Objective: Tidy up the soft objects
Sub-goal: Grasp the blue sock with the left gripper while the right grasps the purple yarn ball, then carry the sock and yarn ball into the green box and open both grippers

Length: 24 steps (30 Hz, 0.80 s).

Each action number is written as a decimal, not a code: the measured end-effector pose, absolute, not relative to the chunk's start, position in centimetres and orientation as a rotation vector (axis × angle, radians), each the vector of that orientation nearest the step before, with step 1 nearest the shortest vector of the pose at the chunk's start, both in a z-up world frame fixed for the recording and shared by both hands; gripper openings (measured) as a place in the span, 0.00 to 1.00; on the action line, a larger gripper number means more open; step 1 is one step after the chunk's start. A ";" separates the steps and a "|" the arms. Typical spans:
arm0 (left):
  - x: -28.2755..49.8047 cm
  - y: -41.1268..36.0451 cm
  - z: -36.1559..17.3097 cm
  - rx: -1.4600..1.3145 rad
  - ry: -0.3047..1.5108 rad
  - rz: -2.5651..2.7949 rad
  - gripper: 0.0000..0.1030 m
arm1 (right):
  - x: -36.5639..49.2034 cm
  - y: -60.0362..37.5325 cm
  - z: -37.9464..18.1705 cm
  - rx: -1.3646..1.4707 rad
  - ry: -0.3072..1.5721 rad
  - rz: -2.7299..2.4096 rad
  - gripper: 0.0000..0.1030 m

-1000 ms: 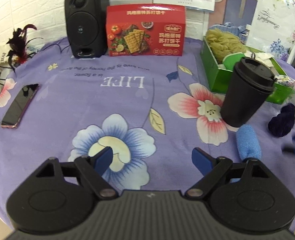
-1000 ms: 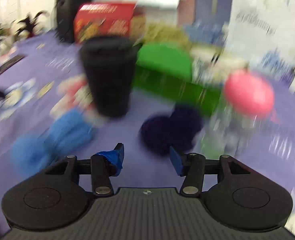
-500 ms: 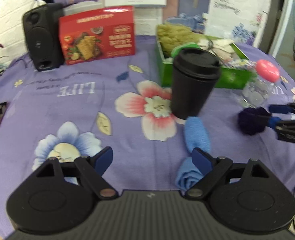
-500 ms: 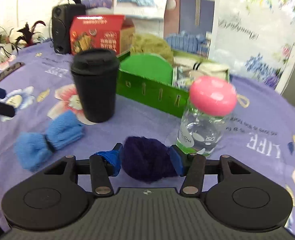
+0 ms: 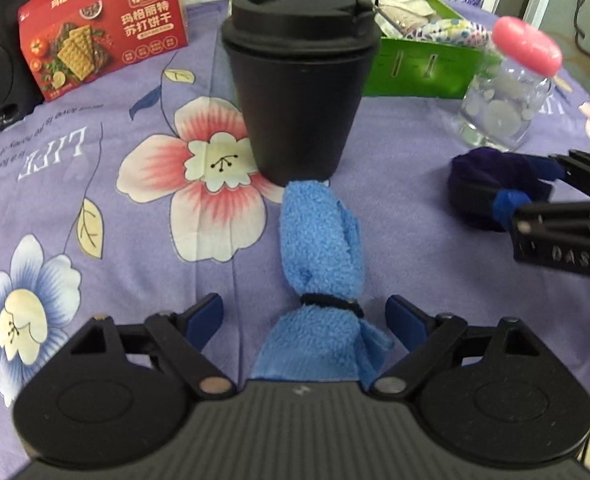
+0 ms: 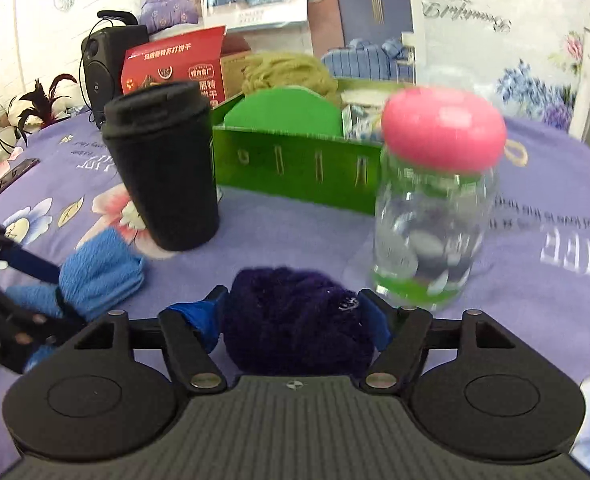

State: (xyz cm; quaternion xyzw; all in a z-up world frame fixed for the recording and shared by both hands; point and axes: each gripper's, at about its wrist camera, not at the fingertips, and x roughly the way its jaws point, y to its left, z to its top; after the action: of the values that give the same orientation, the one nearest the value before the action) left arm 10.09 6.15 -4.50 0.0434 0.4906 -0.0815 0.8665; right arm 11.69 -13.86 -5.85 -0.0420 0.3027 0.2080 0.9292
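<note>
A: Where are the soft things, and how would they handle?

B: Two lie on the worktop (image 5: 395, 184), which is covered in a purple flowered cloth. In the left wrist view, a blue fleecy bundle (image 5: 321, 240) sits at centre, running from 6 o'clock up toward 12, its far end touching the base of a black lidded cup (image 5: 299, 80). A dark band (image 5: 331, 301) pinches it at the waist. It looks light and squashy; the banded waist is probably the firmest place to grip, and lifting carelessly could nudge the cup.

A: And the second one?

B: A dark purple fuzzy ball (image 6: 295, 320), at 6 o'clock in the right wrist view, just beside a clear jar with a pink lid (image 6: 435, 208) at 3 o'clock. Soft, light, likely to compress. The jar looks breakable.

A: How are the tools posed?

B: The left tool (image 5: 305, 314) tilts steeply down, jaws spread wide either side of the bundle's waist, not touching it. The right tool (image 6: 295, 312) points down more gently; its jaws are opening, with the purple ball between them, the pads right at its fuzz. A green box (image 6: 295, 164) holding other soft items stands behind, toward 12 o'clock.
</note>
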 end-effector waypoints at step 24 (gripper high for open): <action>8.7 8.9 -3.6 -0.116 0.942 -0.233 0.26 | 10.6 -14.8 -6.2 0.011 0.567 0.441 0.51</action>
State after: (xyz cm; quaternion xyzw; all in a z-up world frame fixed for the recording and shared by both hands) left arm 8.72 8.90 -3.64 -0.0556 0.4525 -0.1121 0.8829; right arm 10.65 -14.78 -6.16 0.0053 0.2776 0.2156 0.9362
